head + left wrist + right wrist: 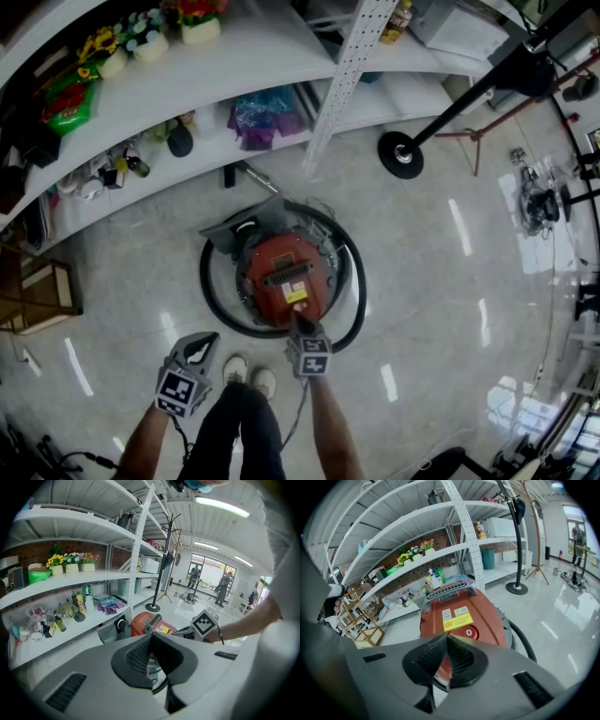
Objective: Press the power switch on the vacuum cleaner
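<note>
A red canister vacuum cleaner (284, 275) sits on the glossy floor with its black hose (211, 298) looped around it. In the right gripper view, a round red power switch (468, 632) shows on the vacuum cleaner (461, 616), just below a yellow sticker (457, 621). My right gripper (299, 319) is shut and empty. It points at the vacuum's near end, and its tip (447, 638) stands just short of the switch. My left gripper (198, 347) hangs shut and empty to the left of the vacuum. From the left gripper (151, 637), the vacuum (149, 623) and the right gripper's marker cube (205, 622) are in sight.
White shelving (216, 70) runs behind the vacuum, holding flower pots (199, 21), bottles and toys. A coat stand's round base (400, 155) stands at the back right and a wooden rack (37, 295) at the left. The person's shoes (249, 373) are right behind the hose.
</note>
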